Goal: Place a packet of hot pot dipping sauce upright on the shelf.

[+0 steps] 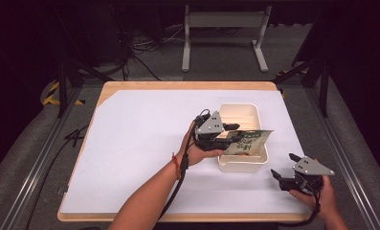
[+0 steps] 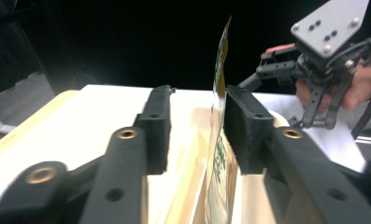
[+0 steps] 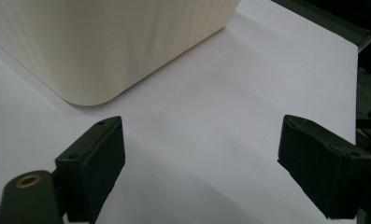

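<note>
High view: the left claw point(image 1: 232, 133) holds a printed packet point(image 1: 247, 142) upright over the near end of a cream bin point(image 1: 240, 165) on the worktop point(image 1: 139, 143). The right claw point(image 1: 285, 168) waits spread and empty, beside the bin's near right corner.

Left gripper view: the jaws stand partly apart. The packet point(image 2: 219, 154) stands edge-on between them, against one pad point(image 2: 241, 126), with a clear gap to the other, so it is no longer pinched. Its lower end is inside the bin point(image 2: 188, 140).

Right gripper view: the jaws are wide apart over bare white worktop point(image 3: 248, 93), near the bin wall point(image 3: 103, 42).

To release well, open fully while level, then lift straight up so neither pad drags the packet out.
</note>
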`<state>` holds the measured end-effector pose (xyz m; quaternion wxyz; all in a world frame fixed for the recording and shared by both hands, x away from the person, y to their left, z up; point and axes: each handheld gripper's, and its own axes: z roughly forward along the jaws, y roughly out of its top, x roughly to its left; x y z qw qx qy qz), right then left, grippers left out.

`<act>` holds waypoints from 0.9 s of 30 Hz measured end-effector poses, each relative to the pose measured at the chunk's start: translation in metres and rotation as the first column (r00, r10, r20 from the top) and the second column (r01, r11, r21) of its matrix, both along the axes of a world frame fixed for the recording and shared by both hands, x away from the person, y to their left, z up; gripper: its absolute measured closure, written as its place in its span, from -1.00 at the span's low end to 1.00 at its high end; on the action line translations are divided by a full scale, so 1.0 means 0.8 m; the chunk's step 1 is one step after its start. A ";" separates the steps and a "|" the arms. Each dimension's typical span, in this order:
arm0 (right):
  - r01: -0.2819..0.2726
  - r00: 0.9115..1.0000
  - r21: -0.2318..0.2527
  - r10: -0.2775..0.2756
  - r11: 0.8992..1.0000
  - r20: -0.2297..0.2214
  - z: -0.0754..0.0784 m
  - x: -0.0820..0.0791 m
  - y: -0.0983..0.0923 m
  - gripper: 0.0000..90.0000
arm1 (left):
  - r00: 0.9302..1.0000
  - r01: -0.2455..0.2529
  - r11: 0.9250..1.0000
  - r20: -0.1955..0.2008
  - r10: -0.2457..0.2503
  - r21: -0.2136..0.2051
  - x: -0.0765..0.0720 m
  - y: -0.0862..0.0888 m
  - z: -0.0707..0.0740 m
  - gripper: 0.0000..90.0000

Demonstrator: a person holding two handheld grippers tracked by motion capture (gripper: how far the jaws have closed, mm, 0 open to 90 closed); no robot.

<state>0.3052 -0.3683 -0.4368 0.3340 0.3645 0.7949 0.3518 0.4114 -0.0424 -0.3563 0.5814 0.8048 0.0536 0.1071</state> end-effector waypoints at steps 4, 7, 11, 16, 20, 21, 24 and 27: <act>-0.003 1.000 0.000 0.003 1.000 0.000 0.000 0.000 0.001 -0.66 | 1.000 -0.024 0.999 0.014 0.023 0.037 -0.002 0.000 -0.001 0.18; -0.005 1.000 -0.003 0.005 1.000 0.000 0.000 0.000 0.001 -0.65 | 0.999 -0.039 0.998 0.020 0.038 0.049 -0.003 0.000 -0.002 0.05; -0.008 1.000 -0.002 0.008 1.000 -0.005 0.000 0.000 0.001 -0.65 | 0.998 -0.067 0.995 0.025 0.066 0.070 -0.005 0.001 -0.003 -0.15; -0.007 1.000 -0.002 0.007 1.000 -0.006 -0.001 0.000 0.002 -0.66 | 0.994 -0.103 0.988 0.036 0.099 0.113 -0.006 0.003 -0.007 -0.41; -0.009 1.000 -0.004 0.009 1.000 -0.007 0.000 0.000 0.002 -0.66 | 0.993 -0.120 0.983 0.033 0.116 0.137 -0.006 0.009 -0.009 -0.50; -0.008 1.000 -0.004 0.008 1.000 -0.006 -0.001 0.000 0.002 -0.66 | 0.991 -0.133 0.980 0.041 0.129 0.148 -0.006 0.009 -0.009 -0.54; -0.008 1.000 -0.005 0.008 1.000 -0.008 0.000 0.000 0.002 -0.66 | 0.989 -0.149 0.972 0.041 0.143 0.182 -0.006 0.012 -0.013 -0.64; -0.009 1.000 -0.007 0.009 1.000 -0.008 -0.001 0.000 0.003 -0.66 | 0.987 -0.158 0.966 0.032 0.155 0.202 -0.004 0.015 -0.016 -0.72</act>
